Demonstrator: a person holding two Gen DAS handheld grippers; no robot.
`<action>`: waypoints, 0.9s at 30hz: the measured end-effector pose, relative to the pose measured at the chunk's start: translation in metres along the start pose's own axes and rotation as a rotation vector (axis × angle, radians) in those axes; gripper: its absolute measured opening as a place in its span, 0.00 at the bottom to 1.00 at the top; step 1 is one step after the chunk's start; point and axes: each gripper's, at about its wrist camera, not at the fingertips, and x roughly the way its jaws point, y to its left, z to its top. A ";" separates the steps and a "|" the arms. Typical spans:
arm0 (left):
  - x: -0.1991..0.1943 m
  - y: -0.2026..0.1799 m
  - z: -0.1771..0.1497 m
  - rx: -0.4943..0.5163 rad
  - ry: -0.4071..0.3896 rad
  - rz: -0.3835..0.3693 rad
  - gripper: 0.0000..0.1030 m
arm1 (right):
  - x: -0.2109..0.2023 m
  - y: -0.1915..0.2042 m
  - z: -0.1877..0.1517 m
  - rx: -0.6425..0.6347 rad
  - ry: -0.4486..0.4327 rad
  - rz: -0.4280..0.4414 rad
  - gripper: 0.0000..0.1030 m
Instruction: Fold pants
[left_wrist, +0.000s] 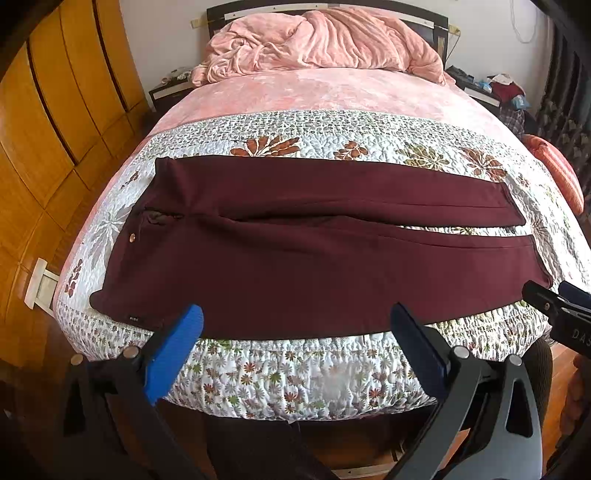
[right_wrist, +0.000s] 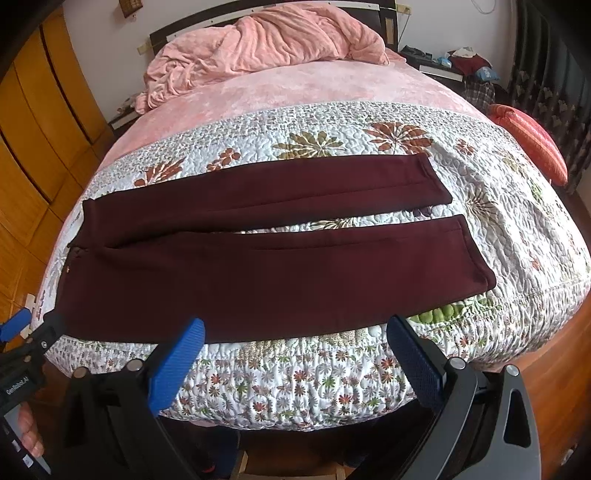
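Dark maroon pants (left_wrist: 295, 236) lie flat across the foot of the bed, waistband at the left, both legs stretched to the right with a narrow gap between them. They show likewise in the right wrist view (right_wrist: 258, 258). My left gripper (left_wrist: 295, 325) is open and empty, hovering at the near edge of the pants by the hip and thigh. My right gripper (right_wrist: 295, 332) is open and empty, at the near edge of the near leg. Each gripper also shows in the other's view, the right one (left_wrist: 554, 306) and the left one (right_wrist: 33, 328).
The pants rest on a floral quilt (left_wrist: 295, 133) over a pink bedspread (left_wrist: 314, 92). A crumpled pink blanket (left_wrist: 325, 40) lies at the headboard. Wooden wardrobe (left_wrist: 55, 129) stands left; nightstand clutter (left_wrist: 498, 88) and an orange cushion (right_wrist: 528, 144) are at the right.
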 end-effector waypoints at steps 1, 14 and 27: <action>0.000 0.000 0.000 0.000 0.001 -0.001 0.97 | 0.000 -0.001 0.000 0.001 -0.001 0.001 0.97; 0.004 0.001 0.003 -0.003 0.007 0.000 0.97 | 0.002 -0.002 0.001 0.000 -0.001 0.007 0.97; 0.007 0.001 0.002 -0.002 0.009 0.002 0.97 | 0.002 -0.001 0.001 -0.005 -0.005 0.003 0.97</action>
